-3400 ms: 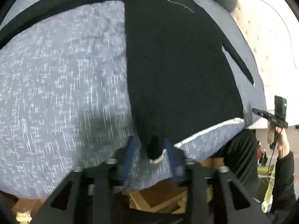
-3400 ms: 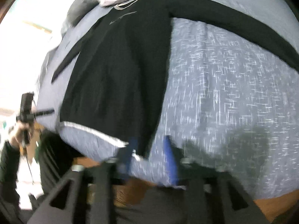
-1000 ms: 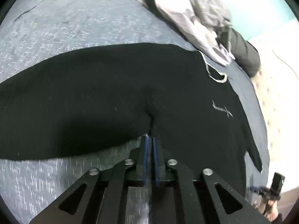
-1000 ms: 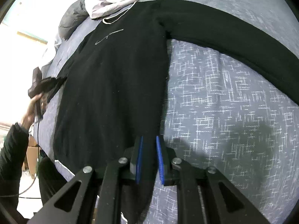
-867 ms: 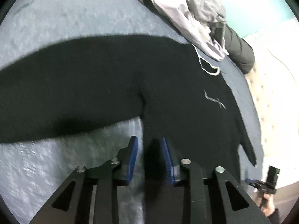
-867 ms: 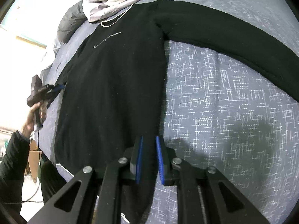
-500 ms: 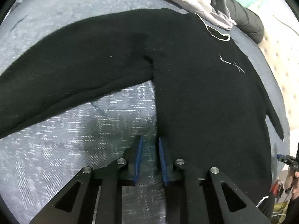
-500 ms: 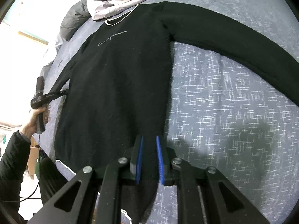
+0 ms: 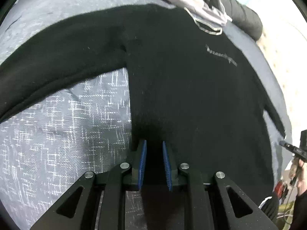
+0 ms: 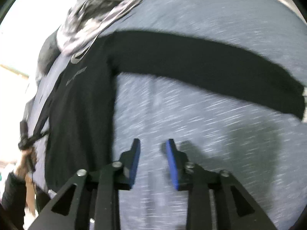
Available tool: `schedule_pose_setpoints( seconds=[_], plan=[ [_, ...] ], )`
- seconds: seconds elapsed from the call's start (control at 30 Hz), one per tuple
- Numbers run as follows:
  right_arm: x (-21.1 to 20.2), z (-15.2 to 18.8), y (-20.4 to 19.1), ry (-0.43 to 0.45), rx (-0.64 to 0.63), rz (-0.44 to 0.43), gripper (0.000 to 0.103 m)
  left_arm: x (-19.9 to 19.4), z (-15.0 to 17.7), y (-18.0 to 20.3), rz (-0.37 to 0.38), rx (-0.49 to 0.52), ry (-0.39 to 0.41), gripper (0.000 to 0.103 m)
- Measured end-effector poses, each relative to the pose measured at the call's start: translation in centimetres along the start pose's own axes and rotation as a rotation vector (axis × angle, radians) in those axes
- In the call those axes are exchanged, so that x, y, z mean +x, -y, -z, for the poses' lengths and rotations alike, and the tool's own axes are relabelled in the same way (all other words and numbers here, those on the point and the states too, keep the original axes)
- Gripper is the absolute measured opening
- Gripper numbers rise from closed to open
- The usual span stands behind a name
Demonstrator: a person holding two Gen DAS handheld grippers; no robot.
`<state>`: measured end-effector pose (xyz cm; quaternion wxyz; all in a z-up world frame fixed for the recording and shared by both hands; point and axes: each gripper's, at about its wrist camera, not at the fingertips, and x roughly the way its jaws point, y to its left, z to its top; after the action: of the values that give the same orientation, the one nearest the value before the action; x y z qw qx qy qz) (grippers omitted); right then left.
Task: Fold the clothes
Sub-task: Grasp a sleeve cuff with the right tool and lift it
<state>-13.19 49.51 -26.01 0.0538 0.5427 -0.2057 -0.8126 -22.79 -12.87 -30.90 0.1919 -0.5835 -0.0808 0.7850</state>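
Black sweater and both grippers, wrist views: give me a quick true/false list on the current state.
1. The right gripper is open over the bedspread, with nothing between its fingers. True.
2. The black sweater has its sleeve folded across the chest. False: the sleeve lies stretched out sideways on the bedspread.
3. A pile of light clothes lies at the sweater's collar. True.
4. The left gripper sits on the bedspread, well away from the sweater. False: it is at the sweater's side edge, with black fabric between its fingers.
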Motion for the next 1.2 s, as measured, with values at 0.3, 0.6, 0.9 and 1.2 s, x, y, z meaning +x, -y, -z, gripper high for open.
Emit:
schedule_pose_setpoints(
  seconds=[0.3,0.6,0.9,1.2],
  plan=[
    [-6.4,-1.6,12.4,0.26,0.436,0.043,0.054,-3.1,0.1,0.2,-0.001,-0.014,0.04,0.031],
    [-7.9,-1.7,16.8,0.311,0.51,0.129,0.063,-4.0,-0.5,1.1,-0.021,-0.015,0.054,0.034],
    [-5.9,-2.2,16.3,0.28,0.438,0.175,0.051,-5.5,-0.5,1.0,-0.036,-0.024,0.067,0.035],
    [-5.5,-2.6,13.7,0.268,0.323,0.172,0.007,-5.7,-0.4,0.5,-0.032,-0.039,0.071,0.036]
  ],
)
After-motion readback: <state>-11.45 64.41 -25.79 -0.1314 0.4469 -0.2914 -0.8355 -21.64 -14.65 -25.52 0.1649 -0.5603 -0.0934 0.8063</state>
